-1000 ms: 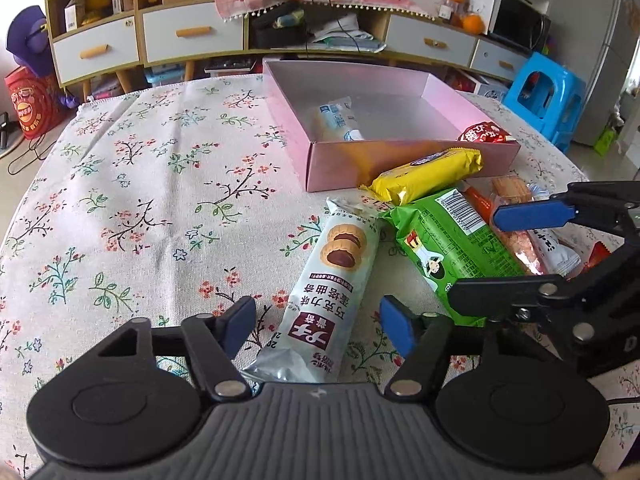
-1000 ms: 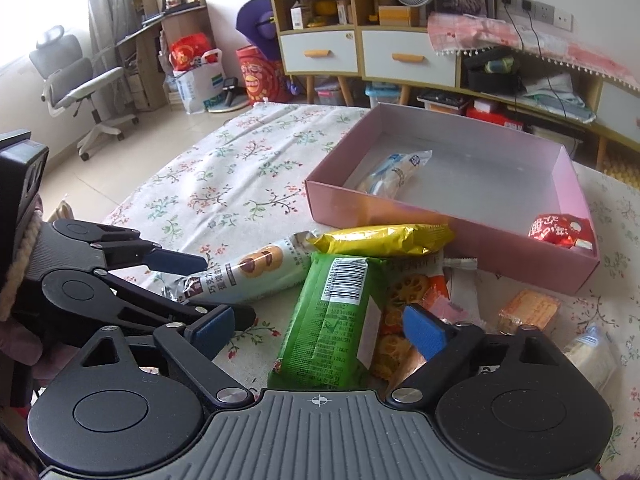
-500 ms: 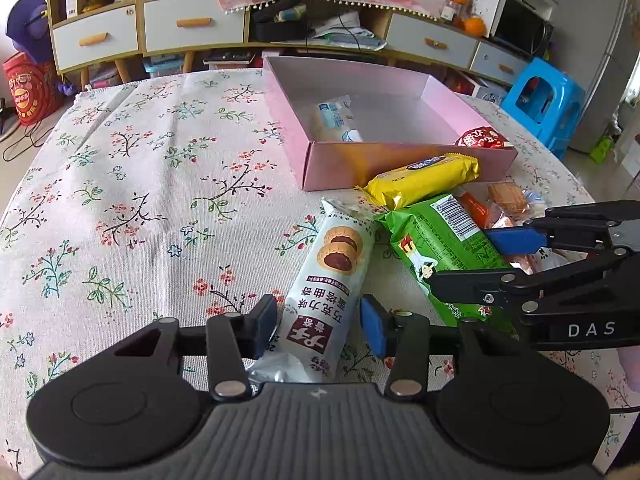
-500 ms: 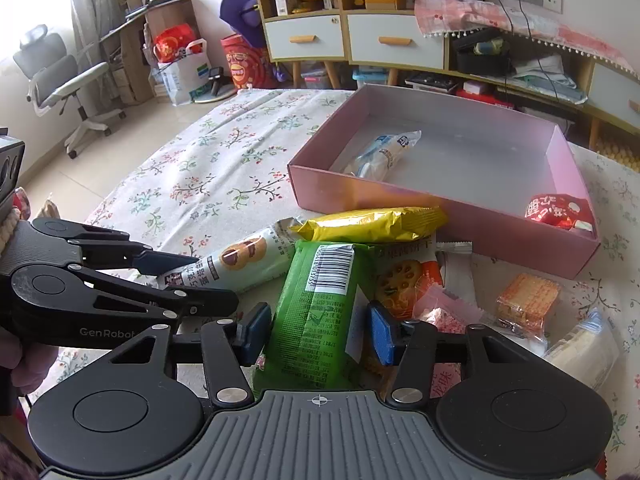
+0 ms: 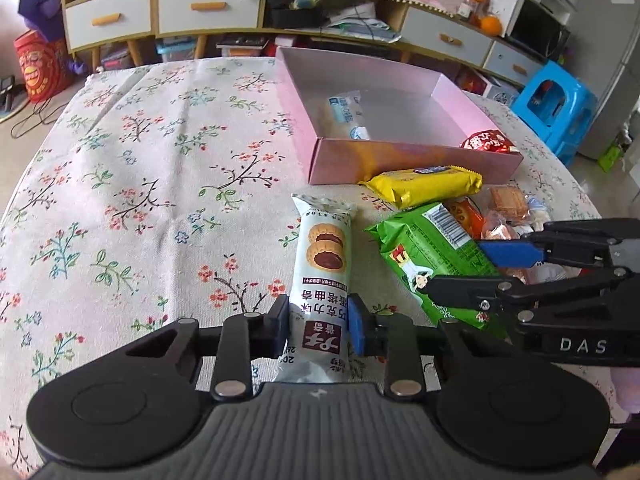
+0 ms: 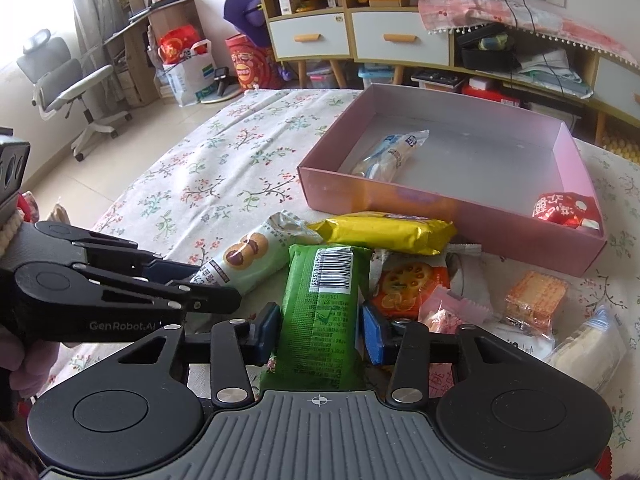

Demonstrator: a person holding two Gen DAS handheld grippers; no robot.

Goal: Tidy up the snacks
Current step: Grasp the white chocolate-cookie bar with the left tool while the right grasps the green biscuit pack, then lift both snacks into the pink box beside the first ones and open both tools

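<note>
My left gripper [image 5: 319, 326] is shut on the near end of a pale cookie packet [image 5: 322, 276] lying on the floral tablecloth; the packet also shows in the right wrist view [image 6: 256, 258]. My right gripper [image 6: 318, 332] is shut on a green snack packet [image 6: 322, 308], also seen in the left wrist view [image 5: 434, 256]. A pink box [image 5: 400, 164] stands beyond; it also shows in the right wrist view [image 6: 444, 206]. It holds a clear-wrapped snack [image 6: 388, 154] and a red packet [image 6: 566, 210]. A yellow packet [image 6: 384, 232] lies against its front wall.
Several small snacks lie right of the green packet: an orange packet [image 6: 408, 288], a pink candy [image 6: 446, 310], a cracker pack [image 6: 534, 298]. A blue stool [image 5: 556, 108] and cabinets [image 5: 160, 12] stand behind the table [image 5: 120, 184]. An office chair [image 6: 68, 88] is at the left.
Both grippers closed from wide open: the left onto the cookie packet, the right onto the green packet. Both moved slightly forward over their packets.
</note>
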